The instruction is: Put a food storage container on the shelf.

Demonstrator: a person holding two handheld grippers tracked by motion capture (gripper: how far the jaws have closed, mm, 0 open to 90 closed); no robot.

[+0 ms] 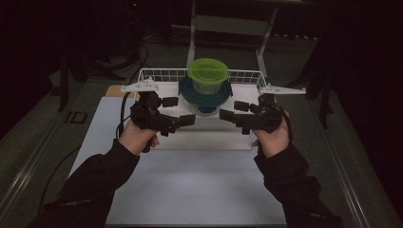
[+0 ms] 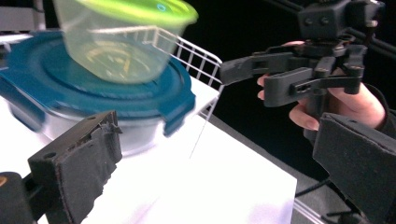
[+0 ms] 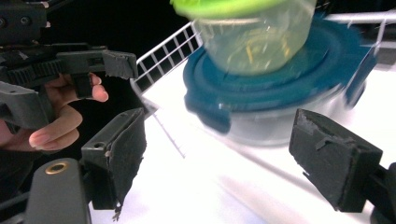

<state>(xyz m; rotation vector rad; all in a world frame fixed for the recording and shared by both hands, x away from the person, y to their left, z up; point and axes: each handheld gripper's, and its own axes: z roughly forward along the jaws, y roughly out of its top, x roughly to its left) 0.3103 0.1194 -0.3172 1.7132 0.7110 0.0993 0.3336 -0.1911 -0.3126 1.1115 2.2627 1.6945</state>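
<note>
On the table (image 1: 190, 185), a white sheet covers most of the top, and at its far edge sits a white wire basket (image 1: 247, 76) with a raised white board in front of it. At the middle of that far edge stands a clear tub with a blue clip lid (image 1: 205, 95), and a smaller, clear green-lidded tub (image 1: 207, 75) is stacked upright on that lid. Both tubs look blurred in the two gripper views. Two dark-sleeved forearms come in from the near side, each hand holding a black gripper level with the blue-lidded tub. Left gripper (image 1: 179, 110) sits just beside the tub's left side, its jaws spread apart with nothing between them, pointing inward toward the tub. Right gripper (image 1: 234, 109) mirrors it just beside the tub's right side, jaws likewise wide apart and empty. Neither gripper touches the tubs as far as the high view shows. From each gripper view the other hand's gripper shows farther off, beyond the basket's corner.
</note>
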